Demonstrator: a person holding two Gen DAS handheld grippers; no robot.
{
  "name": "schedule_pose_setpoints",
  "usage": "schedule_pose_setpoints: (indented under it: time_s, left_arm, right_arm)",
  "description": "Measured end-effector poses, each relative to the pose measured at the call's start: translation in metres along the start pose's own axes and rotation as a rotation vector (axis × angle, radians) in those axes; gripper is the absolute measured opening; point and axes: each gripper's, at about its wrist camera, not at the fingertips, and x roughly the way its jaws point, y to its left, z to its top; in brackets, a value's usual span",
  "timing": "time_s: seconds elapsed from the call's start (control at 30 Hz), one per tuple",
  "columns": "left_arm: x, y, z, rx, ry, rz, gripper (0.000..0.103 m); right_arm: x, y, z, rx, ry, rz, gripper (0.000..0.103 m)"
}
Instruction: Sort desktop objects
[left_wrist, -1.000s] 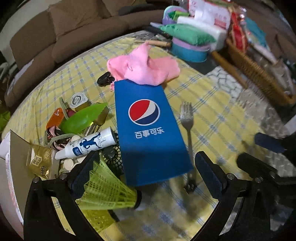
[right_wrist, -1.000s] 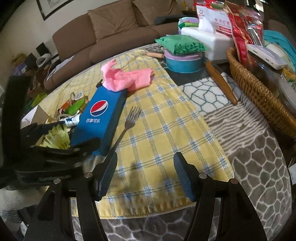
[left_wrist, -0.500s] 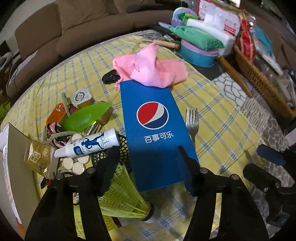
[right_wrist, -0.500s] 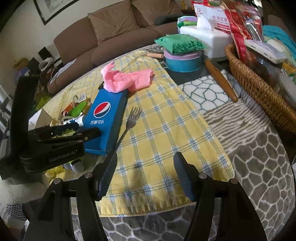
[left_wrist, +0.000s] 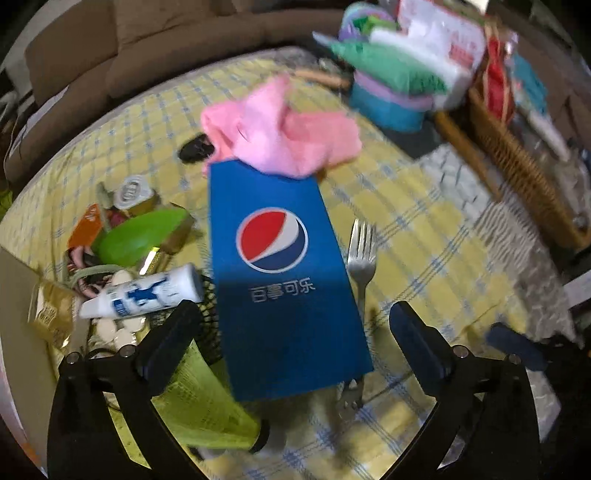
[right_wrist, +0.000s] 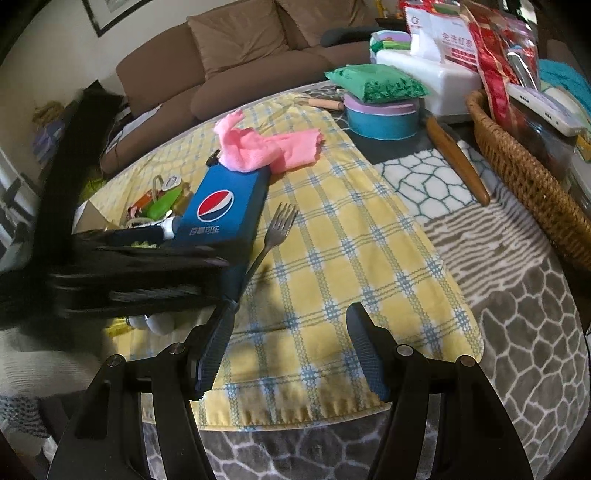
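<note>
A blue Pepsi box (left_wrist: 277, 266) lies lengthwise on the yellow checked cloth (left_wrist: 424, 236), its far end under a pink cloth (left_wrist: 284, 129). My left gripper (left_wrist: 295, 339) is open wide, one finger on each side of the box's near end; contact is unclear. A fork (left_wrist: 362, 251) lies along the box's right side. Left of the box are a yellow-green shuttlecock (left_wrist: 207, 398) and a white tube (left_wrist: 144, 291). My right gripper (right_wrist: 291, 350) stands open over the cloth's near edge, holding nothing. There the box (right_wrist: 225, 206), fork (right_wrist: 277, 232) and blurred left gripper (right_wrist: 129, 273) also show.
Small clutter, including a green object (left_wrist: 140, 236) and sachets, lies left of the box. A blue round tin (right_wrist: 382, 116), a tissue box (right_wrist: 424, 74), a rolling pin (right_wrist: 456, 158) and a wicker basket (right_wrist: 524, 166) stand at the right. A brown sofa (right_wrist: 236, 55) is behind.
The left gripper's fingers narrowed half a second ago and have spread wide again around the box's near end. The right gripper has hardly moved.
</note>
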Motion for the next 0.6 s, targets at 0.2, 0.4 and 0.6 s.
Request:
schedule_pose_setpoints:
  time_s: [0.2, 0.4, 0.6]
  left_arm:
    - [0.009, 0.000, -0.009, 0.011, -0.013, -0.034, 0.086]
    - [-0.004, 0.010, -0.016, -0.019, -0.029, -0.070, 0.083]
    - [-0.033, 0.024, -0.016, -0.046, -0.091, -0.139, 0.080]
  right_arm:
    - [0.002, 0.006, -0.002, -0.040, 0.015, -0.014, 0.066]
    - [0.001, 0.003, -0.003, -0.015, 0.019, 0.026, 0.070]
    - [-0.012, -0.006, -0.002, 0.063, -0.020, 0.162, 0.070]
